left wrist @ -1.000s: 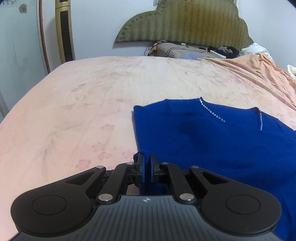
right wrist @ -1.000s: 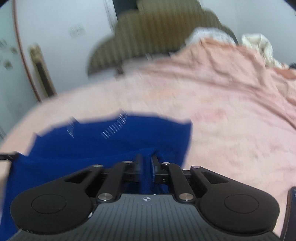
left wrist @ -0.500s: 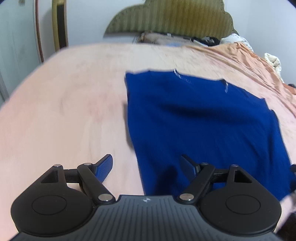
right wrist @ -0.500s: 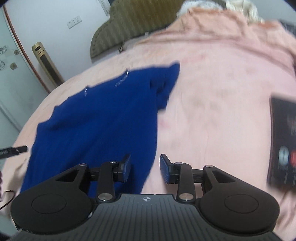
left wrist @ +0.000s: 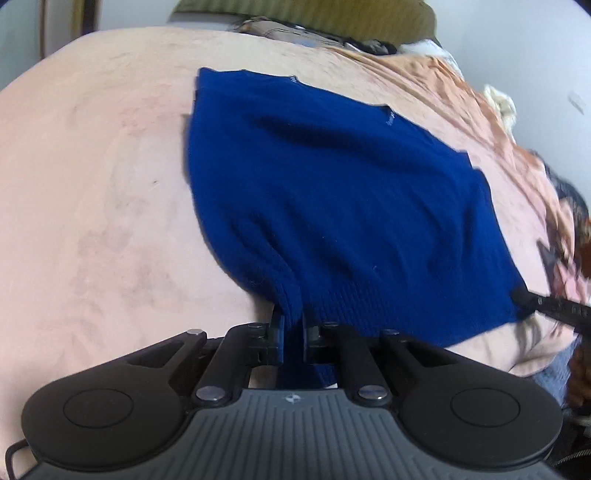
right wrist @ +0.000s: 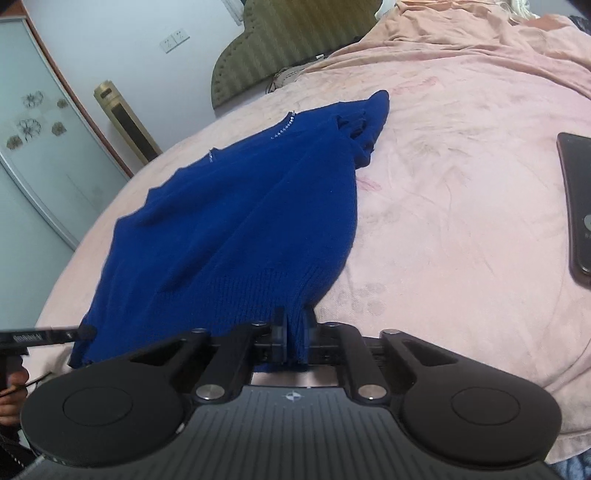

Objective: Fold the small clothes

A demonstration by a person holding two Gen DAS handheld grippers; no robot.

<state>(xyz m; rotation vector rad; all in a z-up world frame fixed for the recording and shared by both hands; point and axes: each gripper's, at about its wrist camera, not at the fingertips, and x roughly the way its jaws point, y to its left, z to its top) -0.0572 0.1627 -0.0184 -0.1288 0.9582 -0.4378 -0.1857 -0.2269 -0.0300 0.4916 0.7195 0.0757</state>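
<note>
A blue knit sweater lies spread on the pink bed, its neckline with small beads toward the headboard. It also shows in the right wrist view. My left gripper is shut on the ribbed hem at the near left corner. My right gripper is shut on the ribbed hem at the near right corner. The right gripper's tip shows at the hem's right end in the left wrist view. The left gripper's tip shows at the hem's left end in the right wrist view.
The pink bedspread covers the bed. A dark phone lies on it to the right of the sweater. An olive headboard stands at the far end, with bags and clothes in front of it. A gold floor fan stands by the wall.
Both grippers let go of the sweater's upper part, opened, moved back to the near hem and shut on its two corners.
</note>
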